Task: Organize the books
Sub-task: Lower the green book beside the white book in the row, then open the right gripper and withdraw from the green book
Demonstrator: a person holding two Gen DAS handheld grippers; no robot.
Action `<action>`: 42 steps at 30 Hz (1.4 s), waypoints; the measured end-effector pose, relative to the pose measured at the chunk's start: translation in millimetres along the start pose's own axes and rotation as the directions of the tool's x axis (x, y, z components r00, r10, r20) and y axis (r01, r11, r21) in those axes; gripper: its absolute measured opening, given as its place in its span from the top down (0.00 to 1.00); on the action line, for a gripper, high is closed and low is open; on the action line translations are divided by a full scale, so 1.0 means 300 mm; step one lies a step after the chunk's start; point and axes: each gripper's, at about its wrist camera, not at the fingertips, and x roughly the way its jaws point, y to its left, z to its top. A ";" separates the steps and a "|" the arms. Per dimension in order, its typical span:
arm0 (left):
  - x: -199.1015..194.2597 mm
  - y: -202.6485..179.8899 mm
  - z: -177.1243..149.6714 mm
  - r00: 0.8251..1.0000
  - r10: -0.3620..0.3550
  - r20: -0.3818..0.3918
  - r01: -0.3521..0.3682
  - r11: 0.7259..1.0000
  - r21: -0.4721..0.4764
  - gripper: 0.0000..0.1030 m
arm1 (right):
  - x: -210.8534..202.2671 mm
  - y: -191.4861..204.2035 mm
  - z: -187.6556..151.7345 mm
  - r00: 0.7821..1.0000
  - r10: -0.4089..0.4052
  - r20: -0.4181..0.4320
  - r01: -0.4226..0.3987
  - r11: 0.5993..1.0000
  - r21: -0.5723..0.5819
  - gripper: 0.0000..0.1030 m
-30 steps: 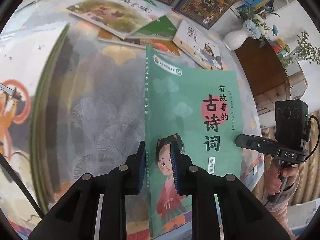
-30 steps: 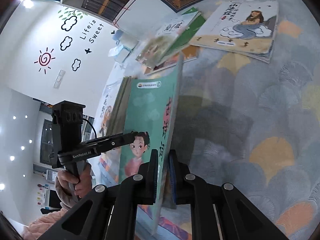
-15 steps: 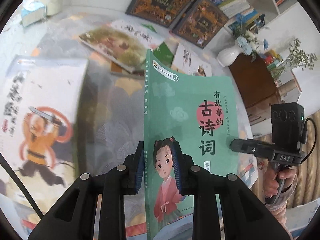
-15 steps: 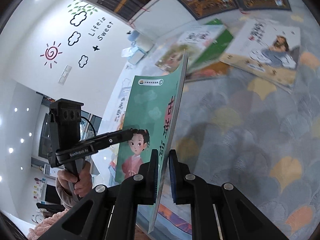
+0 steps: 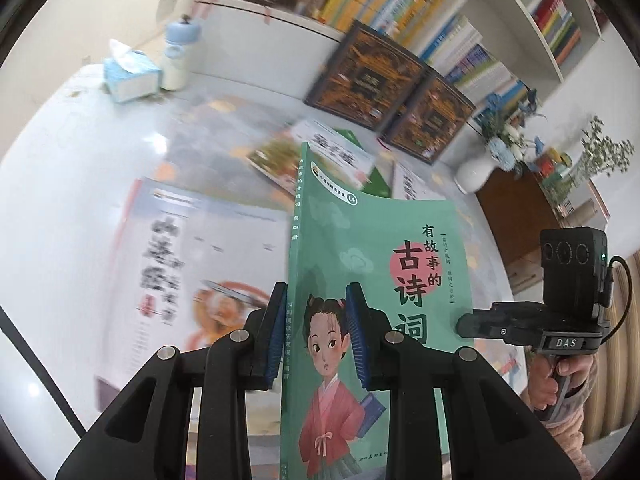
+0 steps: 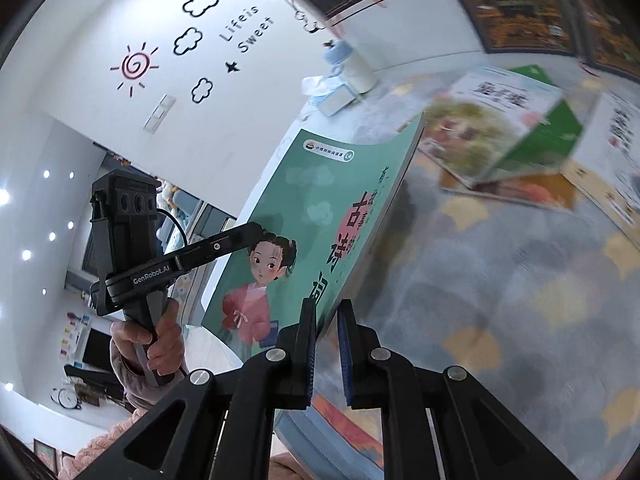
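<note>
The green book (image 5: 372, 280) is held upright above the rug (image 6: 520, 288). The left gripper (image 5: 316, 336) clamps its spine edge; the right gripper (image 6: 326, 344) clamps the opposite edge. The bookshelf (image 5: 520, 20) compartments hold upright book rows. A vase (image 5: 474, 170) holds flowers.

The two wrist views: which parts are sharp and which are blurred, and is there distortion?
Left wrist view: the green book and the left hand-held gripper are sharp, while the white book lying behind is smeared. Right wrist view: the right hand-held gripper is crisp, but the flat books are blurred. Both views bend straight edges, as fisheye lenses do.
</note>
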 end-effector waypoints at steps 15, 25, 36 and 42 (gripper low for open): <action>0.054 0.343 -0.004 0.998 0.060 0.002 -0.059 0.995 -0.079 0.73 | 0.411 -0.014 0.144 0.992 0.046 -0.113 -0.044 0.999 0.021 0.90; 0.075 0.452 -0.018 0.995 0.097 0.015 -0.095 0.991 -0.097 0.73 | 0.513 -0.082 0.151 0.988 0.032 -0.154 -0.022 0.998 0.062 0.90; 0.053 0.437 -0.016 0.982 0.181 0.050 -0.177 0.980 -0.088 0.70 | 0.506 -0.074 0.122 0.989 0.016 -0.147 -0.007 0.998 0.063 0.87; -0.007 0.385 -0.035 0.970 0.222 0.100 -0.211 0.972 -0.103 0.70 | 0.455 -0.111 0.119 0.995 0.017 -0.100 -0.005 0.993 0.119 0.73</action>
